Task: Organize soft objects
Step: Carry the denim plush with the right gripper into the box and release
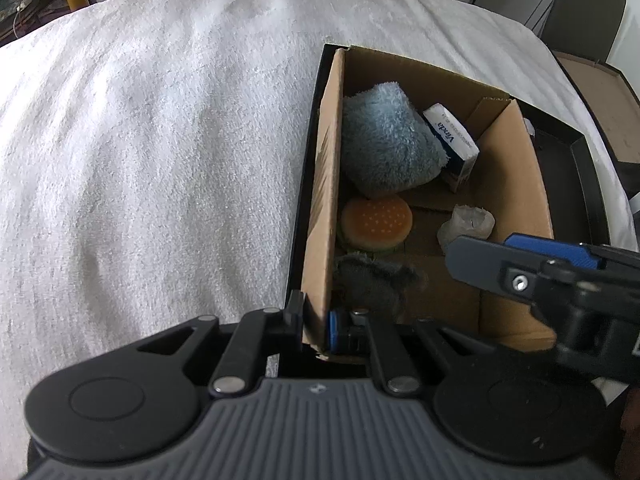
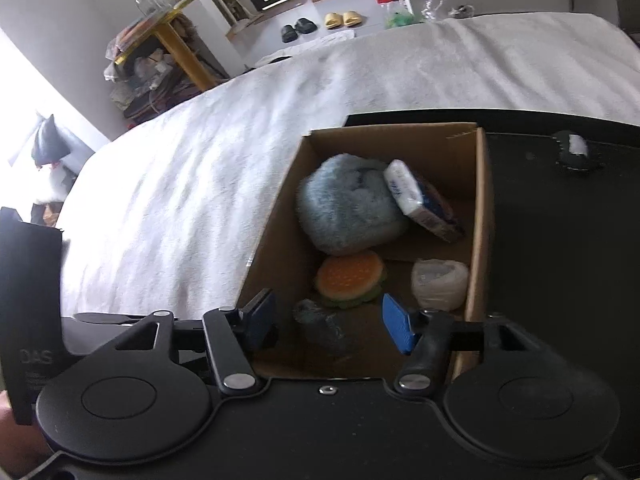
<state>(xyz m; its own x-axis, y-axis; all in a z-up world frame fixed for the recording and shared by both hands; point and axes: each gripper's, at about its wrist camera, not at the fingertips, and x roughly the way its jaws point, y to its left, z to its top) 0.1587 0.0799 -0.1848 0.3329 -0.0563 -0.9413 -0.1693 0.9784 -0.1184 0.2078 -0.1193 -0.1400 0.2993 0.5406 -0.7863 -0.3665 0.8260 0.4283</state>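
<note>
Clearly "Vinda" printed on tissue pack (image 1: 451, 142), leaning against blue fluffy cloth (image 1: 384, 144) at far end of cardboard box (image 1: 324, 184). My left tool (image 1: 316, 326) clamped on box's near wall corner. My right tool (image 2: 328, 322) parted, nothing gripped, dark grey cloth (image 2: 324, 326) lying between pads. Burger plush (image 1: 376, 222) mid-box.

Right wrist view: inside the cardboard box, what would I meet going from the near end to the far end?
Near to far: dark grey fuzzy cloth between the open fingers, then burger toy, then fluffy blue towel. The tissue pack leans beside the towel, so its place is unclear.
</note>
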